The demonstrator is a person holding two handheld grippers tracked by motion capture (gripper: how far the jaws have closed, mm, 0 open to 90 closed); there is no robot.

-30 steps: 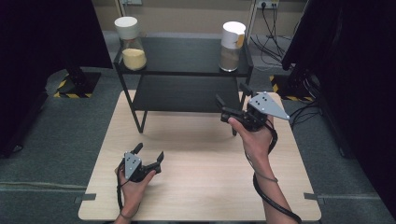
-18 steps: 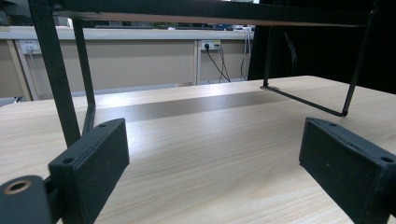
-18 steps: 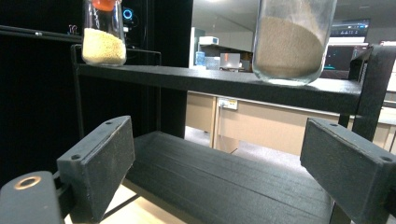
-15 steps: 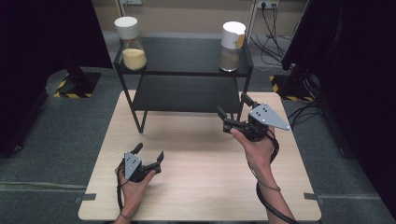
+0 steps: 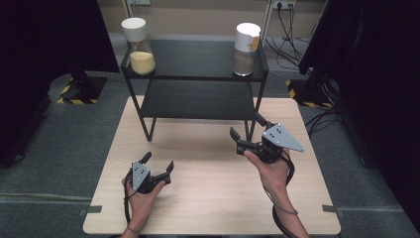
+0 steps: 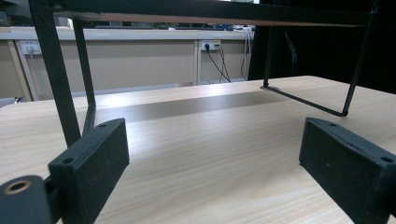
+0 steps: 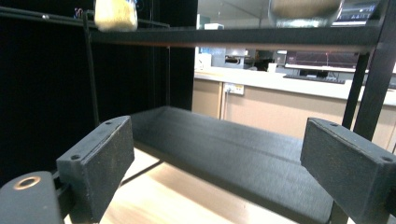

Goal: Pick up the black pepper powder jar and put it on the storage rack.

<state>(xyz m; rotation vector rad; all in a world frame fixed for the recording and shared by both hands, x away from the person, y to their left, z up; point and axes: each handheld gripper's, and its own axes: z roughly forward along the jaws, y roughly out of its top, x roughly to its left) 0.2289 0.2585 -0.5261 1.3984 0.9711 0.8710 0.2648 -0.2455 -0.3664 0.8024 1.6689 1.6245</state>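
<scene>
Fingers (image 7: 98,163) gape empty — jar (image 7: 303,10) above cut off.

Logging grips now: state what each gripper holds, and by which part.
Nothing is held. The left gripper and the right gripper both stand open and empty above the wooden table.

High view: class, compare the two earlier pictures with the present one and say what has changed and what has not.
The right gripper has come down and back toward the person, away from the black shelf, jaws open and empty throughout. The left gripper kept its place on the table, jaws open. Both jars stayed on the top shelf.
</scene>
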